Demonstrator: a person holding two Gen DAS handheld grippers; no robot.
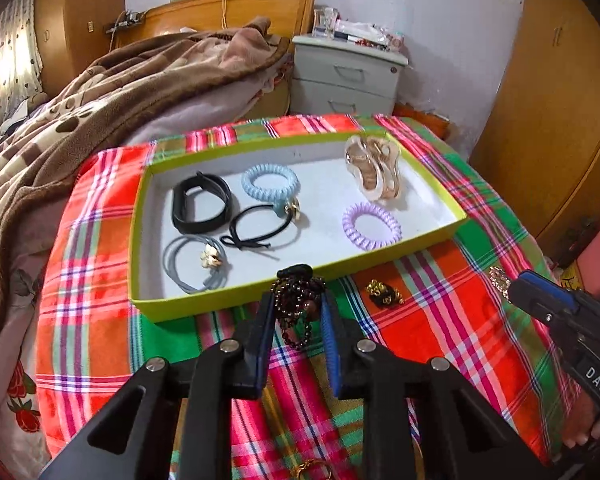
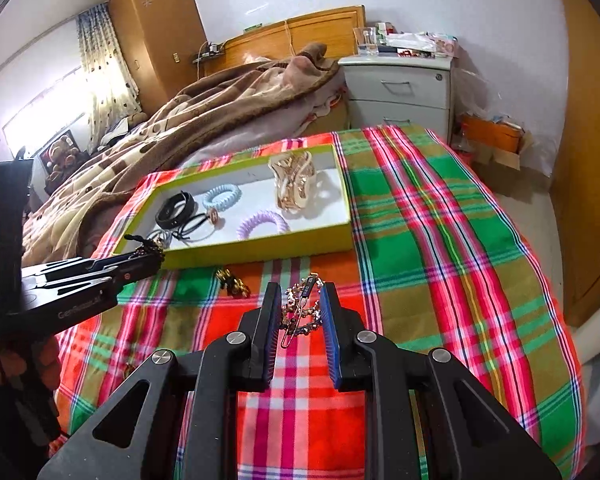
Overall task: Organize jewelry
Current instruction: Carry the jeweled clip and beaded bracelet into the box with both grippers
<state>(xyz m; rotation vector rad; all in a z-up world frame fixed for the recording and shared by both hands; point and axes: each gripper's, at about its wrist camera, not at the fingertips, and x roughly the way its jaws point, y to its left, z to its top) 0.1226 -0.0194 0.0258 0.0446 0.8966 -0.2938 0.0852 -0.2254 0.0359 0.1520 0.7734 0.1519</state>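
"DAS" on right gripper (image 1: 512,292) body

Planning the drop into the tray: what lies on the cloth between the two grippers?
A small black-and-gold hair tie lies on the plaid cloth between the left gripper and right gripper, seen in the right wrist view.

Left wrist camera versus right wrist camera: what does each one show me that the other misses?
Only the left wrist view shows the dark beaded bracelet clearly, clamped in the left gripper, and the grey hair tie whole. Only the right wrist view shows the gold rhinestone hair clip pinched in the right gripper. Both show the green tray, the purple coil tie, the big gold claw clip and the small black-and-gold piece on the cloth.
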